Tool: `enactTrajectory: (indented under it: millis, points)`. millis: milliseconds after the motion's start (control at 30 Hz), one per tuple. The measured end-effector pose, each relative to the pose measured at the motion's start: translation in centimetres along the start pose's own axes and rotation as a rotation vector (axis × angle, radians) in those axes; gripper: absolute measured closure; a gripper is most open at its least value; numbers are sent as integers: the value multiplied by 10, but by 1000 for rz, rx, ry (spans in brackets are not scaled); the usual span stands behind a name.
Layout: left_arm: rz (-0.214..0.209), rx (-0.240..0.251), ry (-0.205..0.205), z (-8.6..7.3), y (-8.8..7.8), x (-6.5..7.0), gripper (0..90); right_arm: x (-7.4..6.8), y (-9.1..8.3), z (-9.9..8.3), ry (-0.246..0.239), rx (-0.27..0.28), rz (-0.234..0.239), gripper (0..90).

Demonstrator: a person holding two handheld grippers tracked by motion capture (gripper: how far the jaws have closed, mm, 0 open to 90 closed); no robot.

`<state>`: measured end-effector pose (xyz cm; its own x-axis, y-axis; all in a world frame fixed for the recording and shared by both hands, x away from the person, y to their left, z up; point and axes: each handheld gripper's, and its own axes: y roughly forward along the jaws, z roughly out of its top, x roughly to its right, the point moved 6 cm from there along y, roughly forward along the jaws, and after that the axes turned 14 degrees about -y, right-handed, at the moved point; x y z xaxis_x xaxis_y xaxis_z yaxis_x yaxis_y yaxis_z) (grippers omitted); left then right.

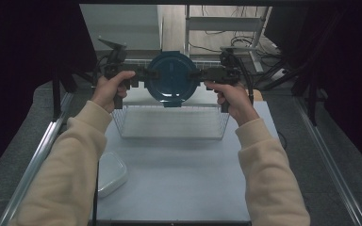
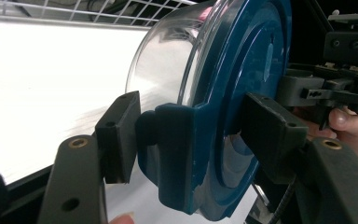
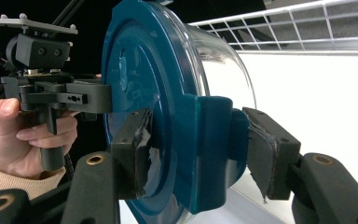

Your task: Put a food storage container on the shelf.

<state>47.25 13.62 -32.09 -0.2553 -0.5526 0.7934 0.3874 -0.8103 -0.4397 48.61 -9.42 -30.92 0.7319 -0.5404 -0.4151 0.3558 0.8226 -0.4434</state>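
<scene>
A round container with a dark blue lid and a clear body hangs in the air, its lid turned toward the person. My left gripper is shut on the lid's left latch tab, and my right gripper is shut on the right one. In the left gripper view the pads squeeze the blue latch, one on the tab and one on the lid's face. In the right gripper view the worn pads clamp the opposite latch the same way. The clear bowl points away, toward the basket.
A wire basket stands on the white table just below and in front of the held container. A white lidded box lies at the table's near left. Metal frame rails run along both sides.
</scene>
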Motion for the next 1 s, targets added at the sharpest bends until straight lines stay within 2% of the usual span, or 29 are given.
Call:
enactTrajectory:
  millis: [100,267,300,500,567,633,700,800,1000]
  points:
    - [0,-1,-17,3,2,-4,388,2,4,-1,15,-6,-4,446]
    - [25,0,-25,4,9,-9,387,9,12,-3,37,-36,-35,420]
    - [18,5,-32,5,10,-10,387,11,13,-4,48,-40,-35,420]
    - [1,25,-81,11,15,-17,390,19,17,-2,102,-15,-36,420]
    - [8,36,-83,12,18,-19,382,22,19,-2,124,-4,-38,418]
    - [12,41,-96,14,20,-21,374,26,21,-2,166,7,-34,415]
    - [4,43,-134,17,23,-24,371,30,23,-2,195,9,-29,412]
    - [-6,40,-170,20,27,-30,367,34,26,-4,223,15,-28,404]
    - [-7,57,-201,22,33,-36,354,43,31,-6,272,27,-13,392]
